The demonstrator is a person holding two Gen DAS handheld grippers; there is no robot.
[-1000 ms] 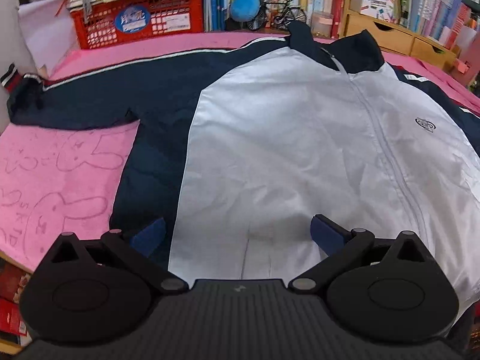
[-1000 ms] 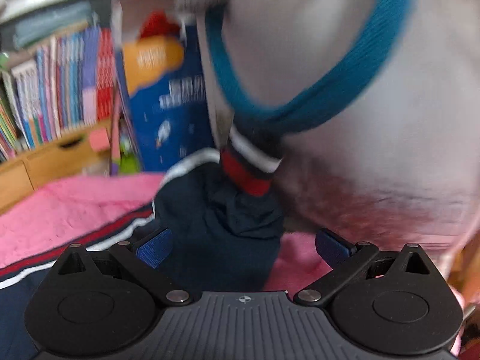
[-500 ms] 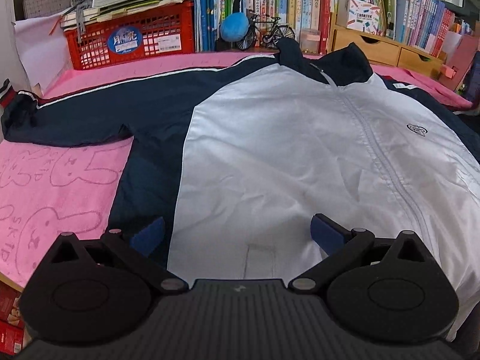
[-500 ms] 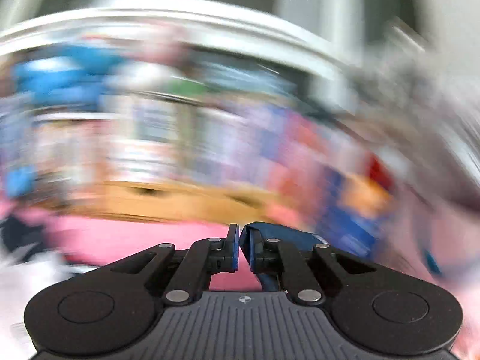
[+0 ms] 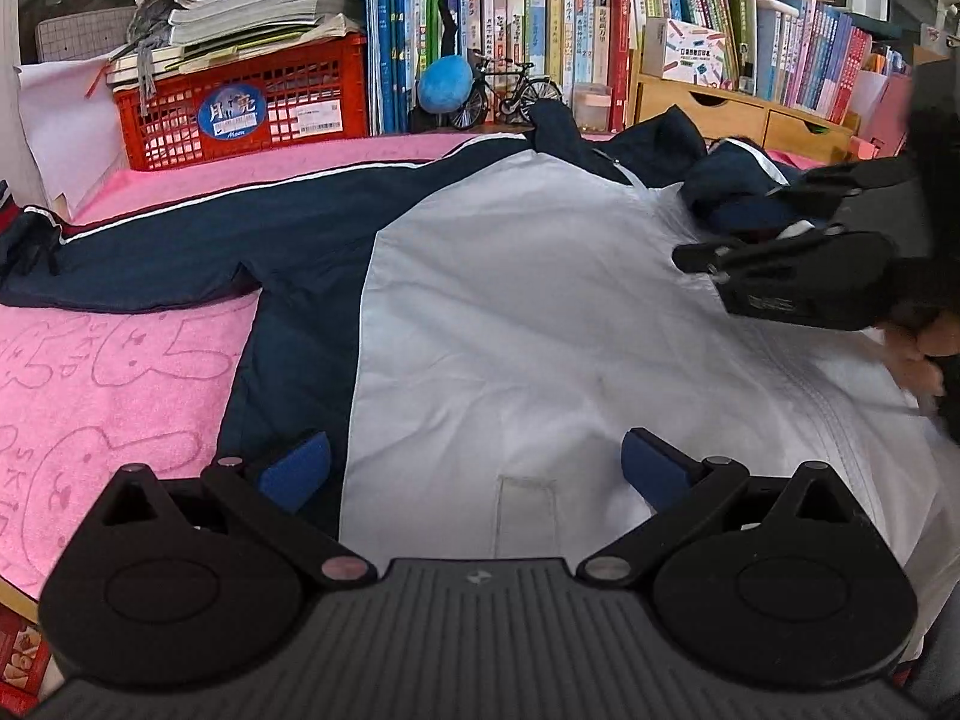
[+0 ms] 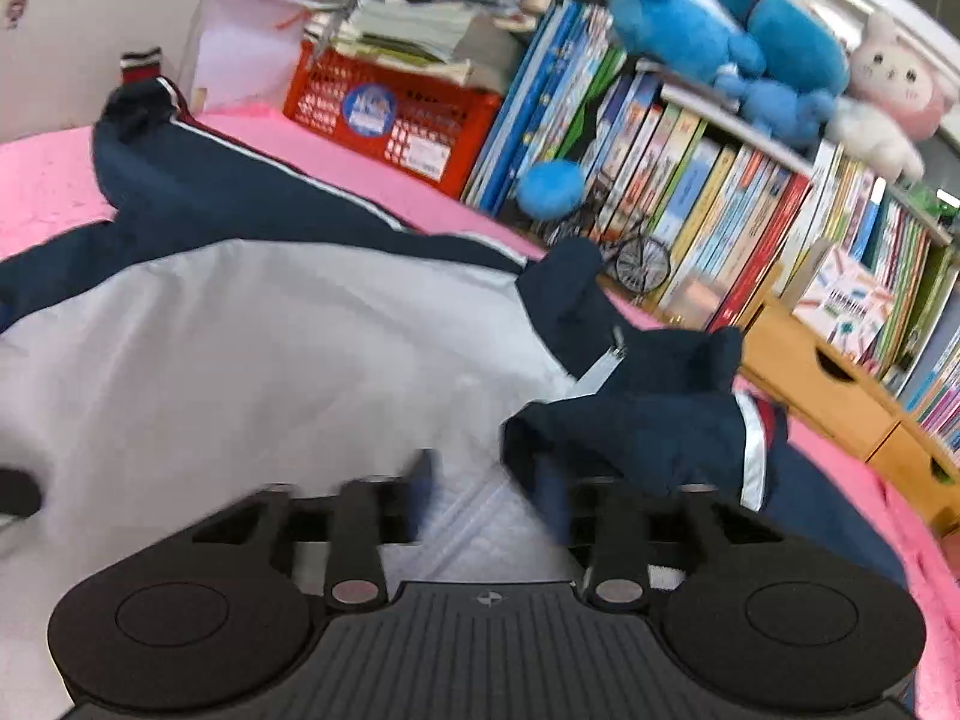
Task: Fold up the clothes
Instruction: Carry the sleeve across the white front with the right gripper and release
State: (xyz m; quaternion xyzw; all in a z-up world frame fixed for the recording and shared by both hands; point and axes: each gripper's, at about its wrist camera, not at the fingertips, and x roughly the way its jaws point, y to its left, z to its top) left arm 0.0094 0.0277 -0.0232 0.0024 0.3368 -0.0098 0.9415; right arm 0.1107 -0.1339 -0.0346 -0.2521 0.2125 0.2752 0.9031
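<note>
- Jacket lies spread on the pink towel, right sleeve folded over the chest.
- Your left gripper: wide, empty, at the hem.
- Your right gripper: opening, nothing between the jaws.

Navy-and-white zip-front windbreaker jacket lying front-up, one sleeve folded in.

Its pale grey-white front panel is spread flat with the zip closed, the navy collar pointing toward the bookshelf side. One navy sleeve, with a thin white stripe, stretches straight out to the side across the pink cloth. The other sleeve, with its red-and-white striped cuff, lies bunched across the chest just below the collar.
</note>
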